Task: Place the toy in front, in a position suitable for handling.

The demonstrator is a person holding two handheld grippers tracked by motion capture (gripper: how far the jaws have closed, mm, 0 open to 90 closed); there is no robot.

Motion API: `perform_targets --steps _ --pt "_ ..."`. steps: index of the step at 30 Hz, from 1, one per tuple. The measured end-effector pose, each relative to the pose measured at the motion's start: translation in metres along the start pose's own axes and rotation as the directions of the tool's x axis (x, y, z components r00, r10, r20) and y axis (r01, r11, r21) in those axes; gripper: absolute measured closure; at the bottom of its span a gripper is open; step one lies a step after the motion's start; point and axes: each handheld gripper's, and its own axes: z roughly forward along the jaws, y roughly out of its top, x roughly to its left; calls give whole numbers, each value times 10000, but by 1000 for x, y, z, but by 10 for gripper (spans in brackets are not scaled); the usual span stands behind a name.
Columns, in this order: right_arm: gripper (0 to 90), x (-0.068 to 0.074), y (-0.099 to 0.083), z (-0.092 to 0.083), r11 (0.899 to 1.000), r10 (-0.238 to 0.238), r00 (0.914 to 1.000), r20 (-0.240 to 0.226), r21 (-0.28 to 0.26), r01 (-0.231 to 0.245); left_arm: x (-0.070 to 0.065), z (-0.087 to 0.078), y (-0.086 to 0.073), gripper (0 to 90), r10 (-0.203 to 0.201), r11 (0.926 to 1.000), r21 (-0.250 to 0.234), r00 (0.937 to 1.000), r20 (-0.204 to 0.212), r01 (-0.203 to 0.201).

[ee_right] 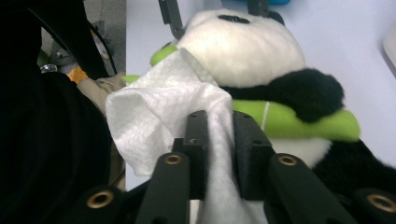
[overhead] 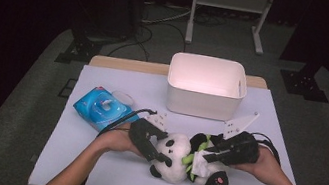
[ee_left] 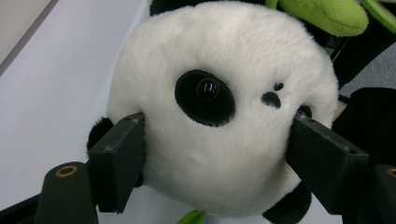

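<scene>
A black-and-white panda plush [overhead: 173, 156] lies on the table's white mat [overhead: 91, 156] near the front edge, with a green plush leaf [ee_right: 299, 122] across its chest. My left gripper [overhead: 159, 147] is shut on the panda's head [ee_left: 224, 107], its jaws pressing into the fur on both sides. My right gripper [ee_right: 219, 128] is shut on a white wipe [ee_right: 159, 112], which hangs against the panda's body [ee_right: 243, 51]. In the high view the right gripper [overhead: 207, 154] holds the wipe [overhead: 201, 163] over the plush's middle.
A white plastic bin [overhead: 206, 87] stands at the back centre of the mat. A blue pack of wipes [overhead: 105, 109] lies at the left, with a clear round lid [overhead: 123, 97] beside it. The person's forearms come in from the front edge.
</scene>
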Motion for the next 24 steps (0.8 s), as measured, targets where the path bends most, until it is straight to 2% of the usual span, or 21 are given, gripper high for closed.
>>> perform_targets --steps 6,13,16,19,24 --pt "687 5 4 8 9999 -115 9999 -123 -31 114 0 0 0 221 24 10000 28 10000 12 -24" --pt "685 7 6 12 9994 -331 9994 54 -101 331 0 1 0 221 11 10000 62 10000 28 -11" --pt "808 9 6 14 9986 -517 9987 -20 -97 517 0 1 0 220 51 9999 112 10000 30 -51" --pt "836 11 6 15 9979 -652 9979 -28 -7 652 0 1 0 221 73 9999 136 10000 20 -73" --pt "842 8 4 6 9991 -423 9990 155 -2 423 0 1 0 221 -1 10000 63 10000 34 1"
